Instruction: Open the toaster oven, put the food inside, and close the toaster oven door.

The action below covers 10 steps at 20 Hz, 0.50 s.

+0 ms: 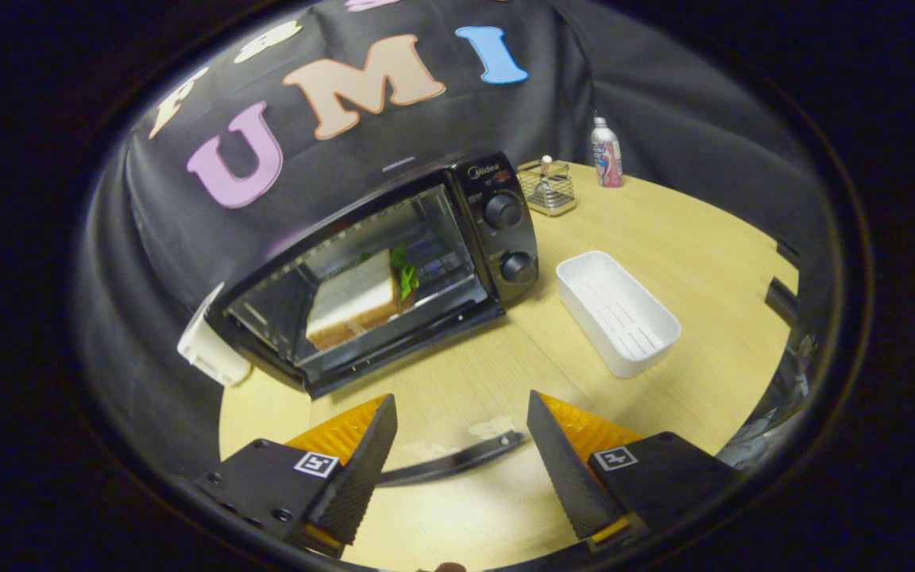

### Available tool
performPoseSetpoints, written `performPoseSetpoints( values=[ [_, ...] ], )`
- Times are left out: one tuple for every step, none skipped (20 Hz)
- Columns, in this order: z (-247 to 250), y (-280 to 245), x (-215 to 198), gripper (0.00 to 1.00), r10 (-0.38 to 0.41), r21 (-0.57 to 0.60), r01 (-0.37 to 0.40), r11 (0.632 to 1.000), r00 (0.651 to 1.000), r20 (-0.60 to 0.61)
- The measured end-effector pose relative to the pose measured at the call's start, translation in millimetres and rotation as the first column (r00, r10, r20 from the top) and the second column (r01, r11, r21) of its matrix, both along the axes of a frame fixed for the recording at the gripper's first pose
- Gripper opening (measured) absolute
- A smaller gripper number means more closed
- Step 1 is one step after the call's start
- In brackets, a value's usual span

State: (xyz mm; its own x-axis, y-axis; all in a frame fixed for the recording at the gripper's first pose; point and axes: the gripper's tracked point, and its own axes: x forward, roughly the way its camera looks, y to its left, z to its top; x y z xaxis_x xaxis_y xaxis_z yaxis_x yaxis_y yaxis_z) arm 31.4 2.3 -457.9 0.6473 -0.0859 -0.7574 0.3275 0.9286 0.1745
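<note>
The toaster oven (378,270), marked Midea above its two knobs, stands on the tabletop (704,262) with a sandwich (356,306) inside. The gripper (461,461) hovers wide apart, holding nothing, bare tabletop ahead. A white tray (618,312) lies beside the oven.

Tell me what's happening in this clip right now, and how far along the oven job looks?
A person is holding a two-finger gripper above the wooden table, fingers spread apart and gripping nothing. Beyond them sits the toaster oven with its glass door dropped open; the door's handle shows between the fingers. A sandwich with lettuce already sits inside. An empty white tray lies beside the oven. The food looks loaded; closing the door is the step left.
</note>
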Motion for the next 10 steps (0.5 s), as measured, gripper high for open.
performPoseSetpoints(
  values=[
    [-2.4, 1.6, -8.8, 1.0, 0.024, -0.025, -0.025, 0.999, 0.999, -0.027],
    [-5.3, 4.1, -18.0, 1.0, 0.051, -0.048, -0.053, 0.997, 0.997, -0.053],
    [-8.1, 6.1, -25.9, 1.0, 0.079, -0.069, -0.084, 0.994, 0.994, -0.078],
    [-14.3, 11.8, -30.3, 1.0, 0.106, -0.084, -0.115, 0.99, 0.989, -0.1],
    [-15.9, 15.9, -40.1, 1.0, 0.131, -0.095, -0.143, 0.985, 0.983, -0.126],
    [-20.8, 19.1, -46.4, 1.0, 0.154, -0.104, -0.17, 0.98, 0.977, -0.149],
    [-22.9, 21.9, -54.4, 1.0, 0.172, -0.115, -0.193, 0.974, 0.97, -0.169],
    [-26.8, 23.0, -59.9, 1.0, 0.188, -0.12, -0.212, 0.97, 0.965, -0.184],
    [-30.6, 25.6, -62.9, 1.0, 0.203, -0.121, -0.228, 0.966, 0.96, -0.194],
    [-35.6, 26.8, -65.6, 1.0, 0.214, -0.123, -0.241, 0.963, 0.955, -0.204]
  ],
)
